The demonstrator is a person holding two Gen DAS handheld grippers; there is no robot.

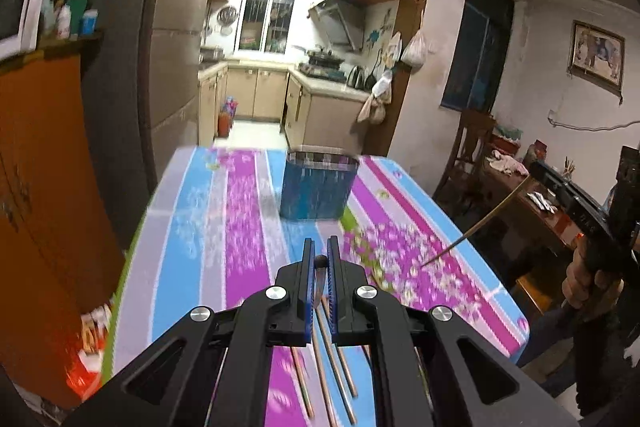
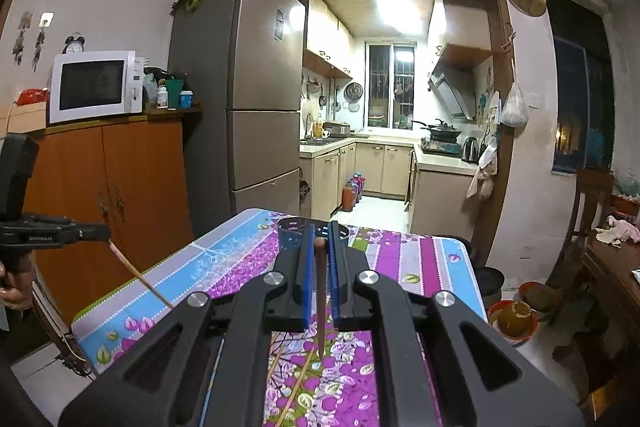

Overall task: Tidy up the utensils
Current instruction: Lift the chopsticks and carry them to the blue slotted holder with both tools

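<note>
Floral tablecloth [image 1: 248, 211] at frame centre carries our blue holder [image 1: 318, 187], contents unseen. Left gripper [image 1: 320, 259] and right gripper [image 2: 320, 239] each clamp one chopstick [image 1: 320, 287] [image 2: 321, 299], raised above loose chopsticks [image 1: 332, 367].

I'm in a home, in a dining room opening onto a small kitchen [image 2: 384, 131]. I see a fridge [image 2: 248, 99], a microwave [image 2: 96, 87] on a wooden cabinet [image 2: 120, 195], a range hood [image 2: 456, 91], and a table [image 2: 436, 259] under a floral cloth.
</note>
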